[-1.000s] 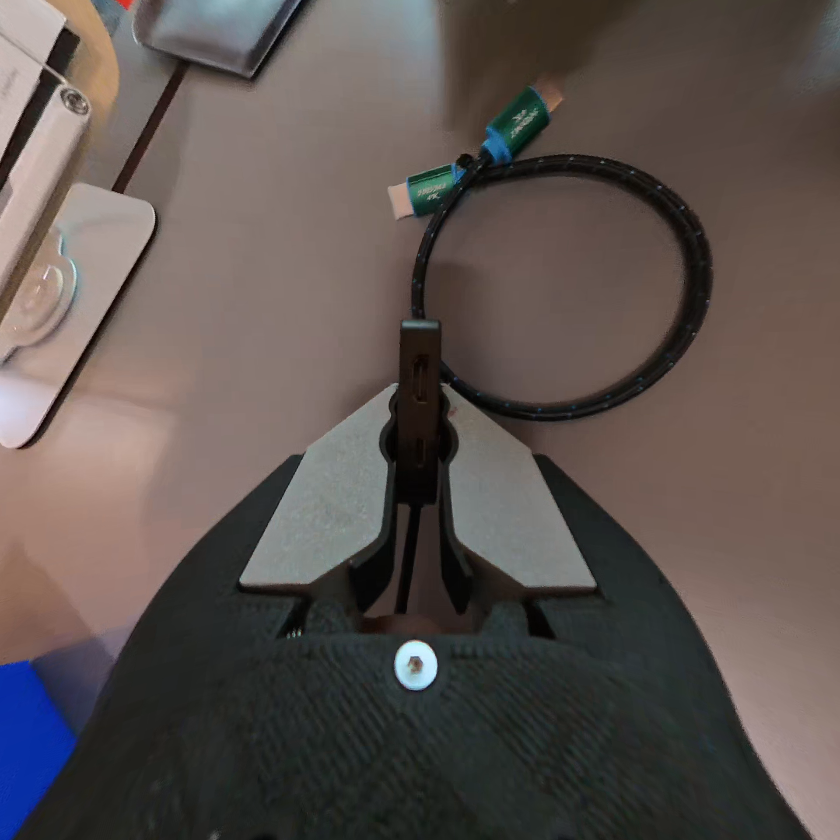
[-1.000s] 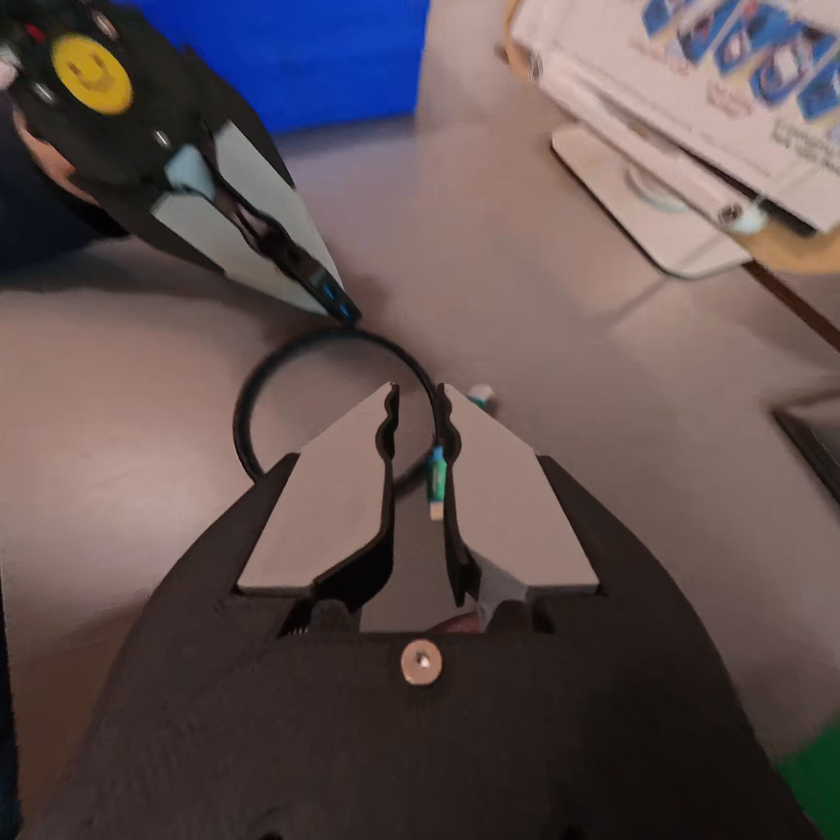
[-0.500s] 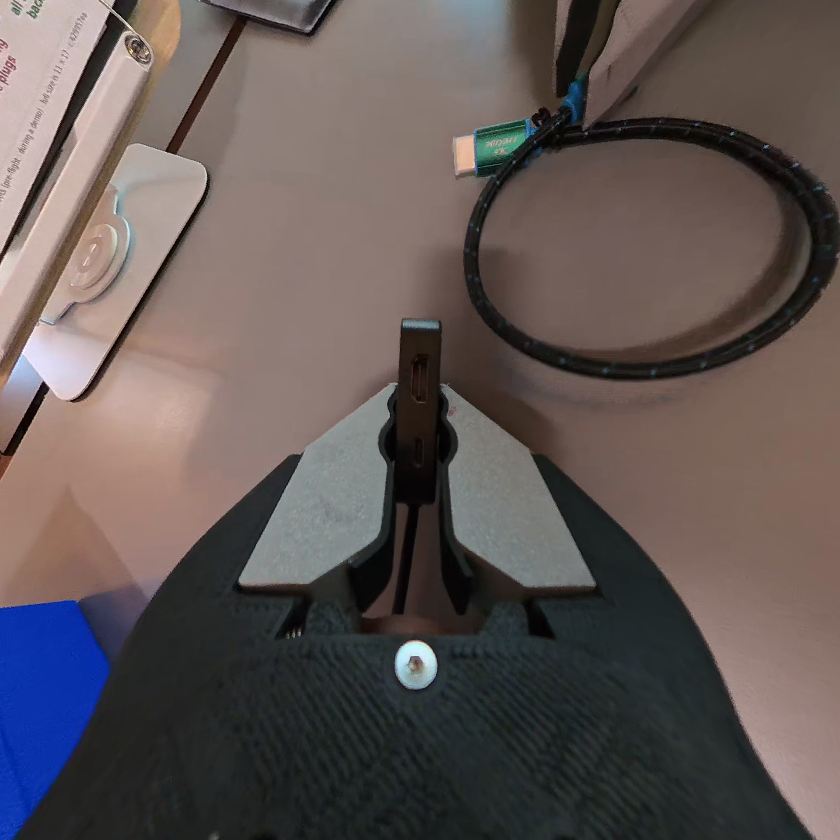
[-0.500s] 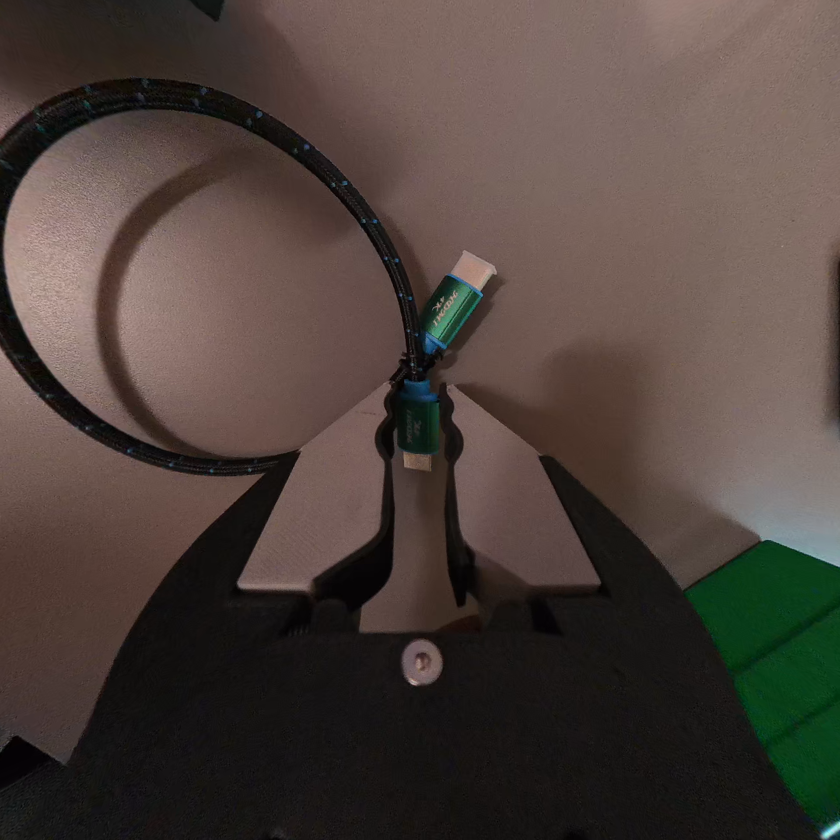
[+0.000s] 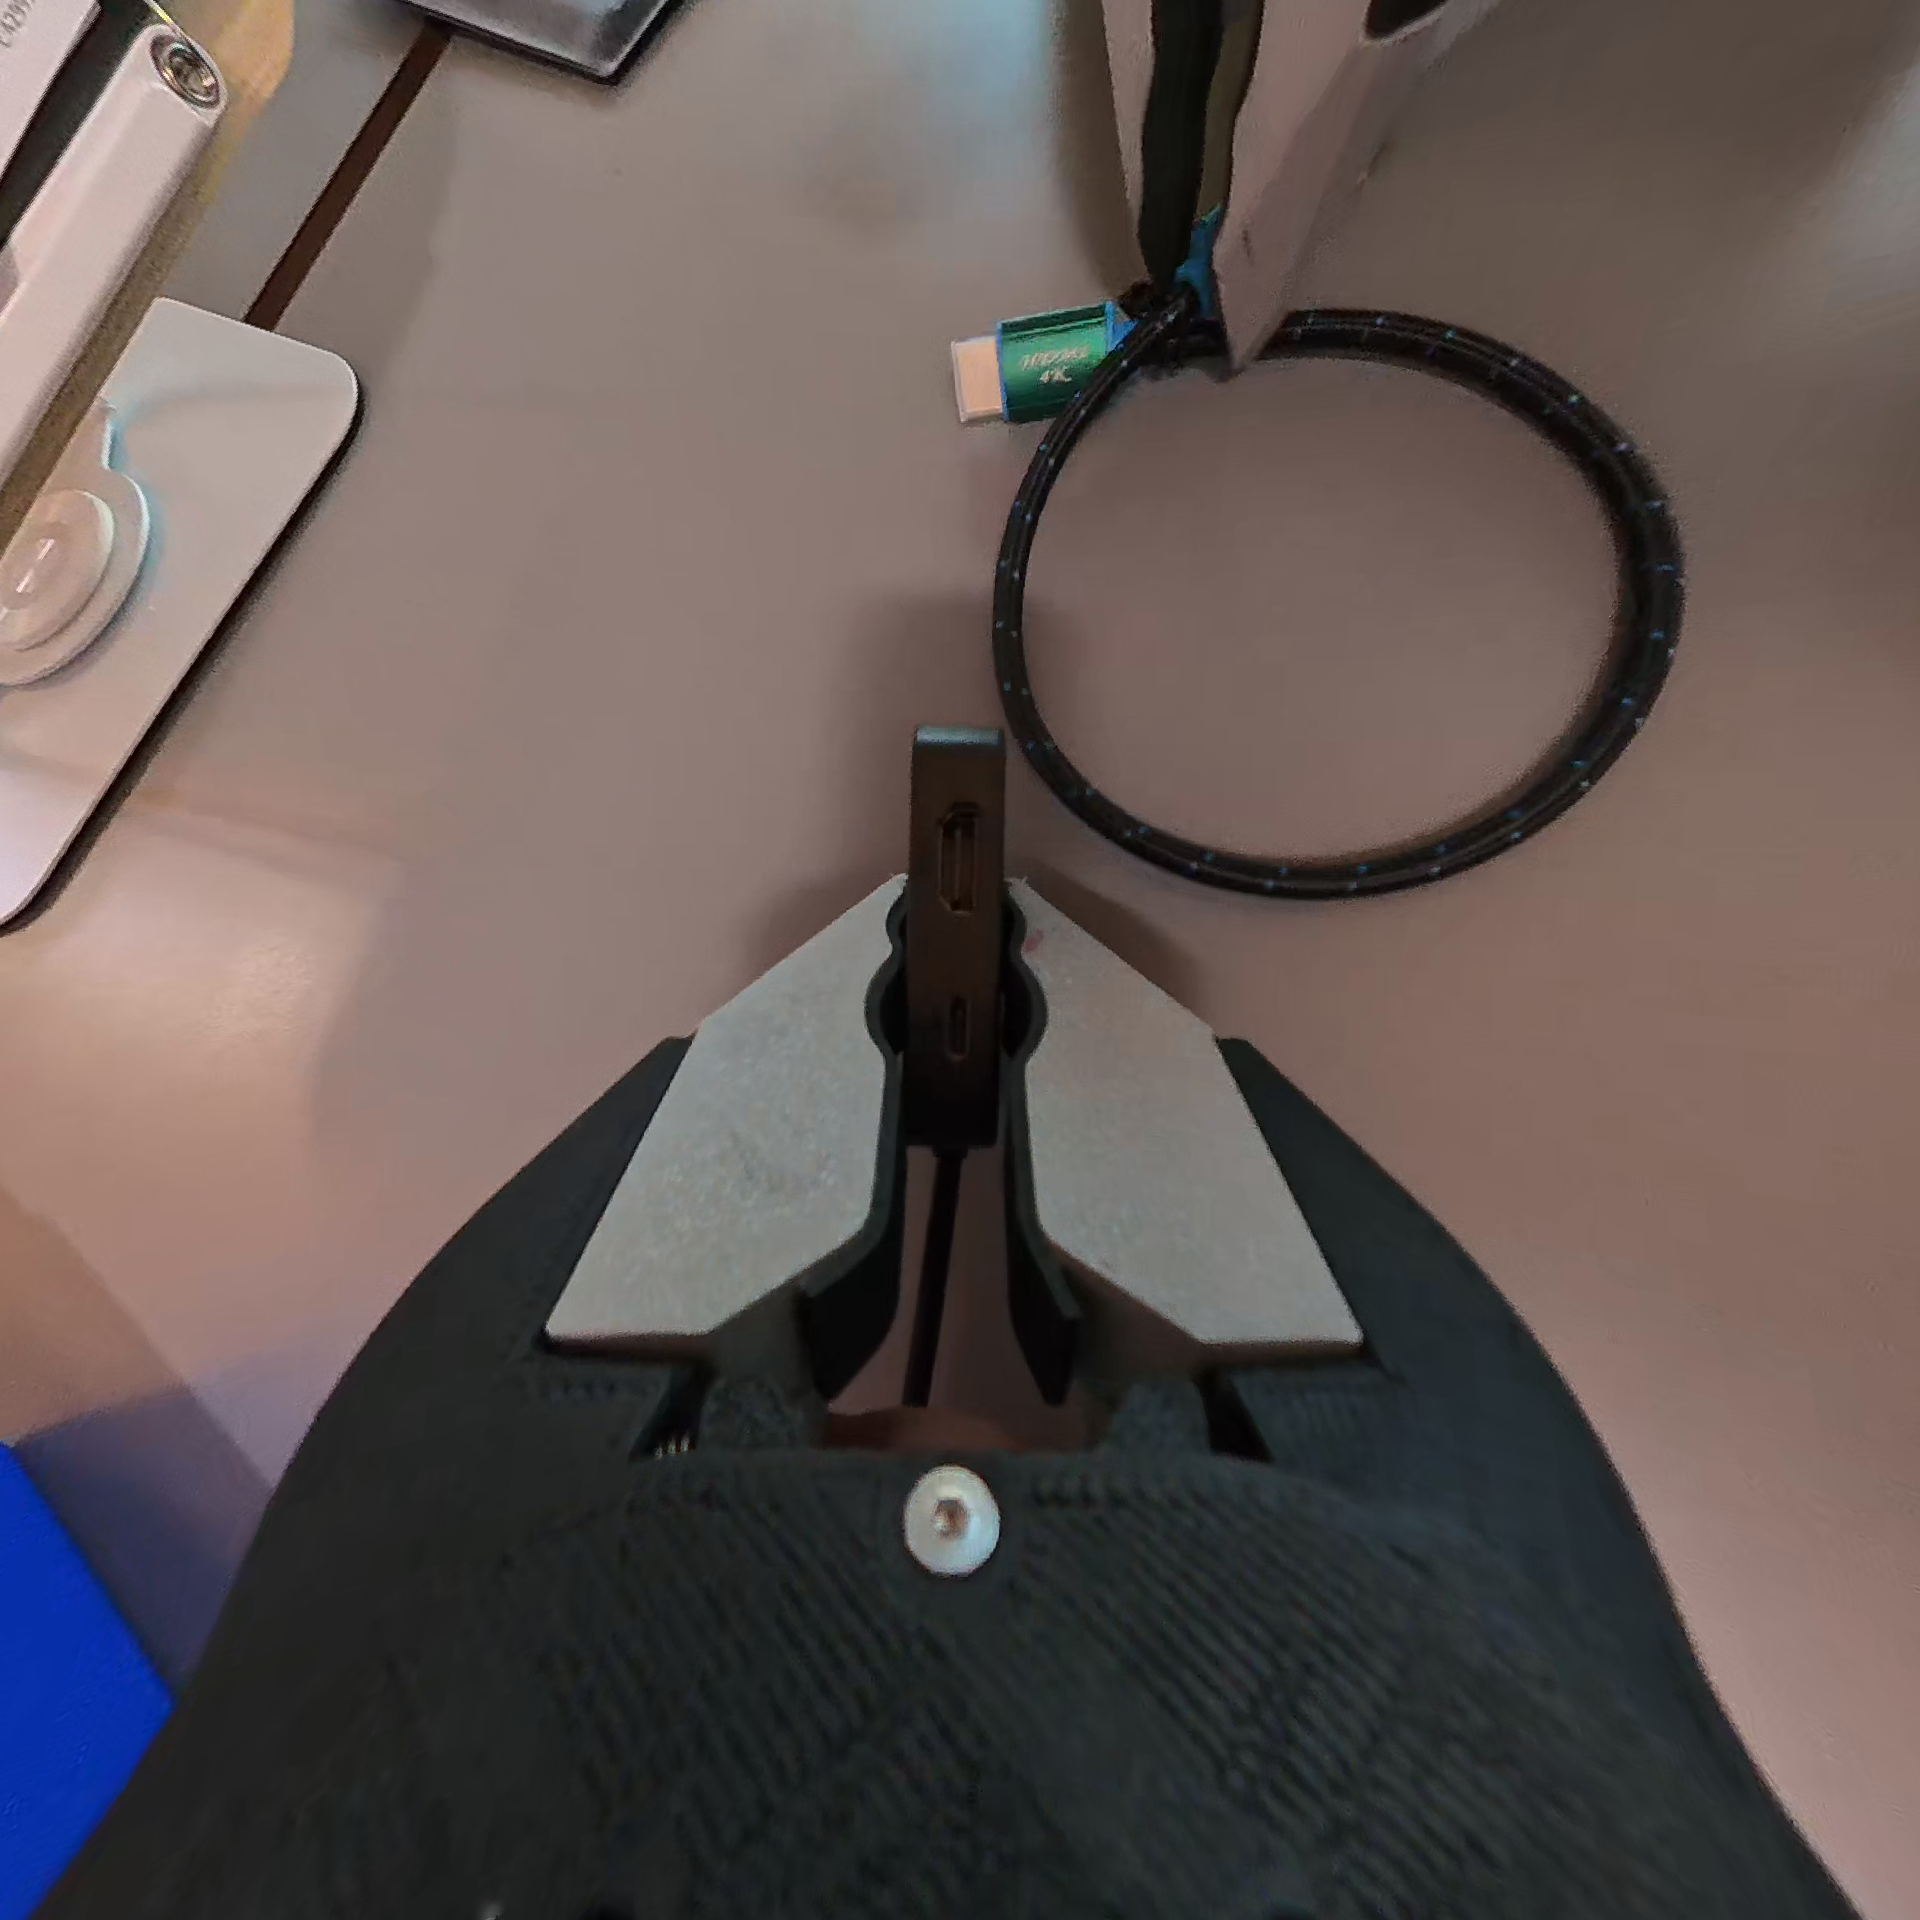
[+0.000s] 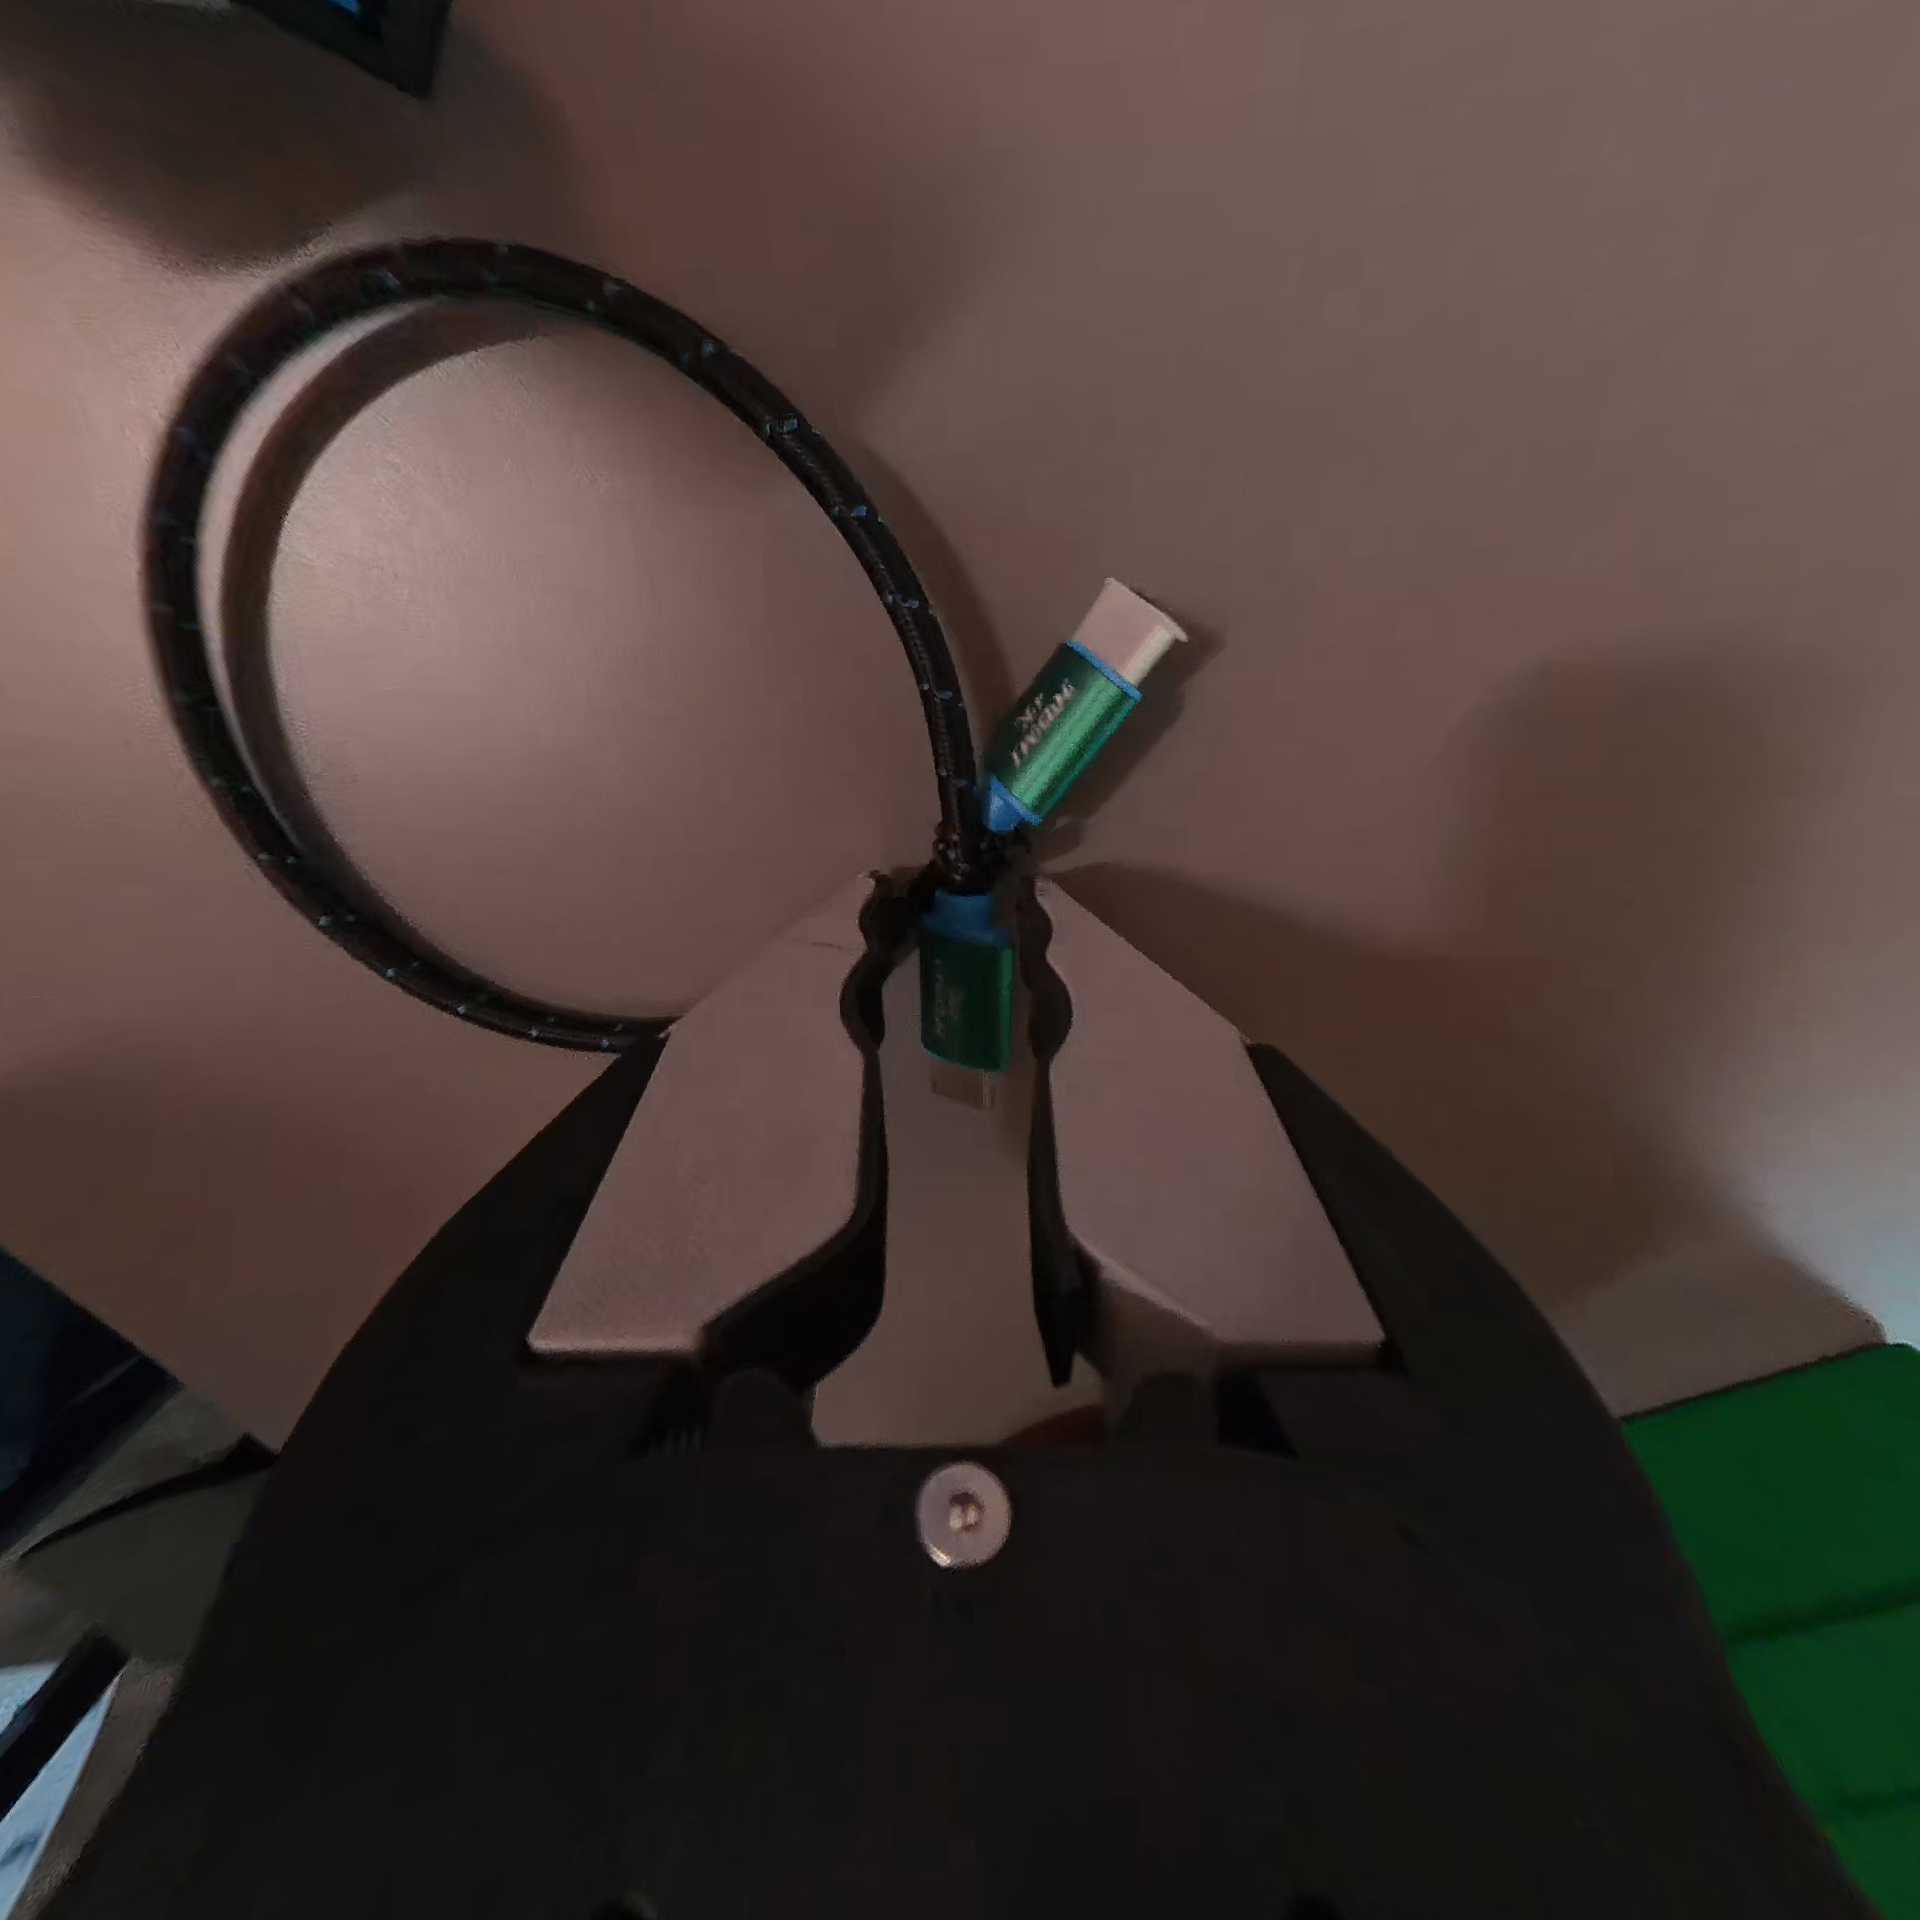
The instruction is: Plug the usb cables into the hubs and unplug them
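My left gripper (image 5: pixel 956 899) is shut on a slim black adapter (image 5: pixel 956 831) with two ports on its side; its thin cord runs back between the jaws. It hovers over the brown table, just left of a black braided cable (image 5: pixel 1621 582) coiled in one loop. The cable has two green connectors. One green connector (image 5: pixel 1044 358) lies free on the table. My right gripper (image 6: pixel 956 883) is shut on the other green connector (image 6: pixel 966 1003), plug end pointing back toward the camera. The right gripper also shows in the left wrist view (image 5: pixel 1195 208), standing upright over the cable ends.
A white stand base (image 5: pixel 177 540) and a white device sit at the left of the table (image 5: pixel 623 520). A silver flat object (image 5: pixel 540 31) lies at the far edge. A blue block (image 5: pixel 62 1662) is near left. A green surface (image 6: pixel 1766 1507) lies at the right. There is about 15 cm between the tips of the two grippers.
My right gripper dropped from above the coil onto the cable ends and now has one green connector between its jaws. The coil has shifted and rounded. My left gripper still holds the adapter.
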Demonstrator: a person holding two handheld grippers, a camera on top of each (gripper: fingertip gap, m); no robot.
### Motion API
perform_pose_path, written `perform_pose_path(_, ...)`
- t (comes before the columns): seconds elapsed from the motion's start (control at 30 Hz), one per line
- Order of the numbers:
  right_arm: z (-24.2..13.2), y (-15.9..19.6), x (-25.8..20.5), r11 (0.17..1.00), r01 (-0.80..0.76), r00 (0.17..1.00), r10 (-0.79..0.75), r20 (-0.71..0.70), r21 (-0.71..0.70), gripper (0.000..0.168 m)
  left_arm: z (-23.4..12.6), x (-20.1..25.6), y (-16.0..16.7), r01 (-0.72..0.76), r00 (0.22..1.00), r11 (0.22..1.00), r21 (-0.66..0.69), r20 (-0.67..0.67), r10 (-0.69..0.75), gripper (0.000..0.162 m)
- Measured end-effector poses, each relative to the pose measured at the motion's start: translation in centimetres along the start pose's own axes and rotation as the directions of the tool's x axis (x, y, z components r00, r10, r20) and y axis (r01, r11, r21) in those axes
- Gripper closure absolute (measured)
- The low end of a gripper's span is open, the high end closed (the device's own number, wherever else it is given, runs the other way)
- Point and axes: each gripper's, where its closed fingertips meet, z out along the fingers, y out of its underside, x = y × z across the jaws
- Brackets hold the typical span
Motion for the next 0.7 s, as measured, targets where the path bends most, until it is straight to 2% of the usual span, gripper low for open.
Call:
perform_pose_path(0.07, 0.4, 0.3, 0.2, 0.999, -0.001, 1.0, 0.001, 0.005, -0.046, 0.153, 0.0, 0.0, 0.0, -0.002, 1.0, 1.0, 0.0, 0.001, 0.002, 0.151)
perform_pose_path(0.17, 0.3, 0.1, 0.2, 1.0, 0.003, 1.0, -0.003, 0.011, -0.022, 0.157, 0.0, 0.0, 0.0, -0.001, 1.0, 1.0, 0.004, -0.007, 0.001, 0.151)
perform_pose_path(0.33, -0.7, -0.7, -1.4, 0.974, -0.094, 0.985, 0.062, 0.16, 0.205, 0.161, -0.2, 0.0, 0.1, 0.01, 1.0, 1.0, 0.01, -0.025, -0.01, 0.151)
perform_pose_path(0.43, -2.5, -1.4, -2.0, 0.884, -0.262, 0.931, 0.126, 0.342, 0.388, 0.161, -0.2, -0.1, 0.2, 0.019, 0.999, 1.0, 0.012, -0.033, -0.018, 0.151)
perform_pose_path(0.5, -4.5, -2.3, -1.9, 0.753, -0.422, 0.852, 0.139, 0.505, 0.505, 0.162, -0.3, -0.1, 0.2, 0.034, 0.999, 0.999, 0.015, -0.038, -0.034, 0.151)
perform_pose_path(0.53, -6.4, -2.9, -1.8, 0.647, -0.511, 0.794, 0.103, 0.599, 0.566, 0.162, -0.3, -0.1, 0.2, 0.041, 0.998, 0.999, 0.018, -0.042, -0.04, 0.151)
perform_pose_path(0.6, -12.2, -3.9, -0.9, 0.337, -0.667, 0.683, -0.081, 0.726, 0.665, 0.162, -0.2, -0.1, 0.1, 0.045, 0.998, 0.999, 0.022, -0.045, -0.044, 0.151)
perform_pose_path(0.67, -17.7, -3.1, 0.7, -0.013, -0.781, 0.6, -0.29, 0.745, 0.624, 0.162, -0.1, 0.4, -0.2, 0.038, 0.997, 0.999, 0.038, -0.064, -0.036, 0.151)
perform_pose_path(0.7, -18.7, -2.7, 1.4, -0.124, -0.81, 0.578, -0.341, 0.742, 0.574, 0.162, 0.0, 1.0, -0.6, 0.043, 0.995, 0.998, 0.052, -0.09, -0.038, 0.151)
